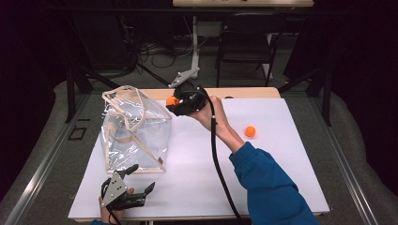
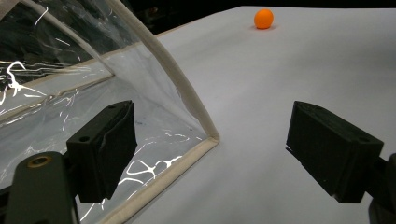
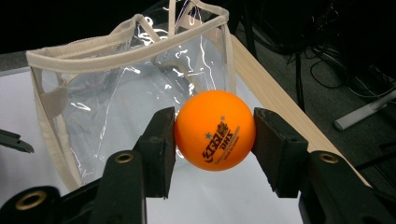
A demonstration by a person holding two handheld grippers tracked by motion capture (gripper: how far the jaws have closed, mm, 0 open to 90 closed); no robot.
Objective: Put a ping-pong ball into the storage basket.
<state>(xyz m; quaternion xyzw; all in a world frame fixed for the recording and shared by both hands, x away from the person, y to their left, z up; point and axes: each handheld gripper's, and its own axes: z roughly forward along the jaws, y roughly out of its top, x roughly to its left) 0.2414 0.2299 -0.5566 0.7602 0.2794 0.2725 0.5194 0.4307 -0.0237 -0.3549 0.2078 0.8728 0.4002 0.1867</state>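
Orange ball (image 3: 215, 130) pinched in the right hand-held gripper (image 1: 180, 104) must clear the clear bag's (image 1: 133, 133) rim before release; left hand-held gripper (image 1: 136, 180) waits spread.

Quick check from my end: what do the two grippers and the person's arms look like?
Both grippers are black with blocky rectangular jaws and brass-coloured screws. The left gripper carries a grey three-cornered plate; the right gripper trails a thick black cable. The right arm wears a blue sleeve.
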